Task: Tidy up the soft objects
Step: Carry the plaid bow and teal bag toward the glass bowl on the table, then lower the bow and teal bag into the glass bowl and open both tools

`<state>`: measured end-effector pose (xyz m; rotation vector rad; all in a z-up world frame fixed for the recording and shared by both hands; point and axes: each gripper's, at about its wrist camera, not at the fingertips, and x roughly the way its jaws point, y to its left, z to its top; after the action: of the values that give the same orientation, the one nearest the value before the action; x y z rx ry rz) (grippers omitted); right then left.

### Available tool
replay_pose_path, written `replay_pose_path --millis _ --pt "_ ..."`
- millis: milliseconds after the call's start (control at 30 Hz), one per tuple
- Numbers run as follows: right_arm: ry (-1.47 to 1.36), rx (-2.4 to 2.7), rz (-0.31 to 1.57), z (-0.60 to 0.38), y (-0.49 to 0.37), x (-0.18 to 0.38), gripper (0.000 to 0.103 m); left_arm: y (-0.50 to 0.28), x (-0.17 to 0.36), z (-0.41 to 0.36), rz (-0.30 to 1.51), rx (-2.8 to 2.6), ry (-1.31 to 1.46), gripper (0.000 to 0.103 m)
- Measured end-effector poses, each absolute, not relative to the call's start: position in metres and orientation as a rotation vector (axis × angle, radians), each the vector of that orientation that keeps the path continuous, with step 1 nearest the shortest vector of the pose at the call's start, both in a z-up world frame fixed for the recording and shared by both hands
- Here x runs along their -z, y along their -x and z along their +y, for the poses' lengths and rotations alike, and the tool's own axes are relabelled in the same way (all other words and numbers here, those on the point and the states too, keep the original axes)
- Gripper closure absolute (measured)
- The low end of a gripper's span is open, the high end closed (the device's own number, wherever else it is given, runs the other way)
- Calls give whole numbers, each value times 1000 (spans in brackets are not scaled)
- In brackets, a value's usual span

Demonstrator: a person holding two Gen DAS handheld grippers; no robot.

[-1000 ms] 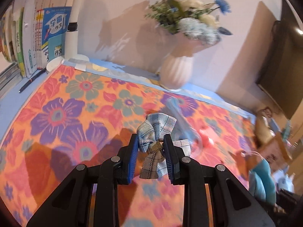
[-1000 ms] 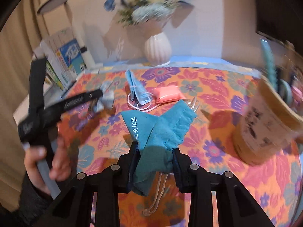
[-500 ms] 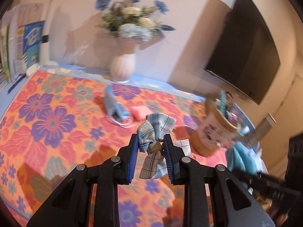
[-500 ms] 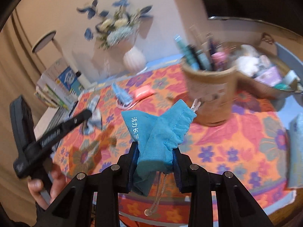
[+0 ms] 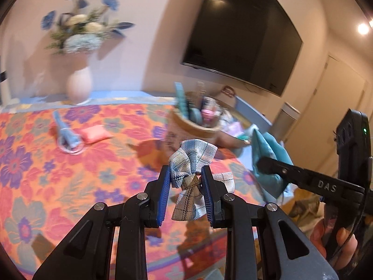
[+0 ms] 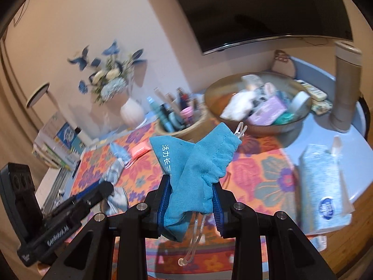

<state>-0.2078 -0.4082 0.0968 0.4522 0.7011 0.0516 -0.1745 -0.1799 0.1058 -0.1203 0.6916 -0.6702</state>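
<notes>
My left gripper [image 5: 185, 175] is shut on a blue-and-white plaid cloth bow [image 5: 192, 163], held above the floral tablecloth [image 5: 70, 175]. My right gripper [image 6: 192, 186] is shut on a teal drawstring pouch [image 6: 193, 163] with white lettering; its cord hangs below. In the left wrist view that pouch [image 5: 268, 161] shows at the right, off the table's edge. A light-blue face mask [image 5: 66, 134] and a pink pad [image 5: 94, 135] lie on the cloth at far left. A wide brown bowl [image 6: 291, 126] holding several soft items stands at the back right.
A wooden cup of tubes and pens [image 6: 177, 119] stands before the bowl. A white flower vase [image 5: 78, 86] is by the wall, books [image 6: 56, 147] at far left. A tissue pack [image 6: 324, 186] and a tall grey flask [image 6: 345, 88] are at right. A television [image 5: 240, 37] hangs above.
Both grippers have swung right and risen a little with their loads still clamped. The cup, bowl and television have come into view; the vase and books have slid left.
</notes>
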Motion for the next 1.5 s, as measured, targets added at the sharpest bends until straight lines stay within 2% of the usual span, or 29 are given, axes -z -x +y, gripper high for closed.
replay_pose_path --millis 367,567,833,1100,1133,1167,1200,1233,1300,1500 --pt "-522 30 641 -464 224 -108 71 186 -131 -270 656 843 26 80" --pt "-497 97 579 -492 225 -134 71 176 -150 -308 629 905 15 80" --pt "-495 151 519 -531 192 -167 71 128 -173 -341 631 899 48 80" --pt "-539 241 590 -553 118 -149 70 57 -170 -372 693 818 98 79" --pt "-545 250 606 -554 106 -145 64 48 -168 -376 698 816 93 77" --pt "-555 252 621 -555 97 -142 50 40 -165 -378 703 803 89 73" --pt "-580 259 640 -558 88 -136 46 32 -162 -378 713 776 89 60" --pt "-631 250 665 -565 80 -125 43 23 -157 -377 730 756 101 42" --pt "-693 223 714 -572 76 -110 43 15 -151 -369 755 757 135 29" --pt "-765 229 749 -567 101 -89 42 31 -153 -361 721 815 118 29"
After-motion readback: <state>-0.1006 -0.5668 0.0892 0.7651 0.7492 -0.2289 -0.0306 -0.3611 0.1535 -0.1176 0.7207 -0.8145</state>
